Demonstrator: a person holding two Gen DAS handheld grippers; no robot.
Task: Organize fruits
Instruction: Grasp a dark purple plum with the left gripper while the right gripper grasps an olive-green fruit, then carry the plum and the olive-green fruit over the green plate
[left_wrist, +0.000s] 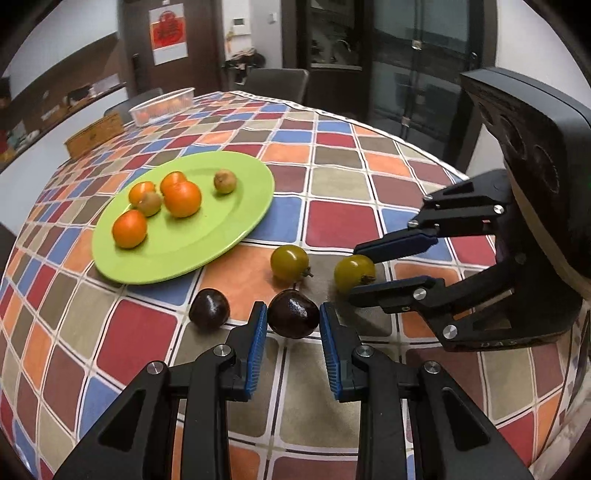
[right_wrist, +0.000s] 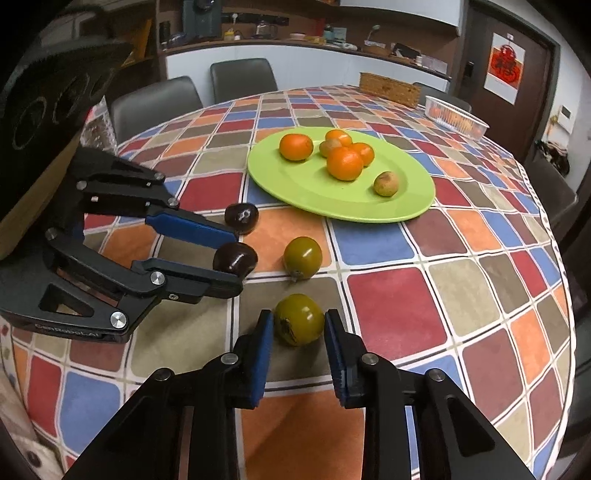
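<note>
Fruit here looks light, smooth and a bit slippery – best pinched across the widest part. The dark plum (left_wrist: 293, 314) sits clamped in the left gripper (left_wrist: 293, 321), the green tomato (right_wrist: 298, 319) clenched in the right gripper (right_wrist: 299, 325) – both on the tablecloth (right_wrist: 399, 306), green plate (right_wrist: 295, 184) at 12 o'clock.

Dim indoor light, soft shadows, sharp centre, strong fisheye bending at edges
</note>
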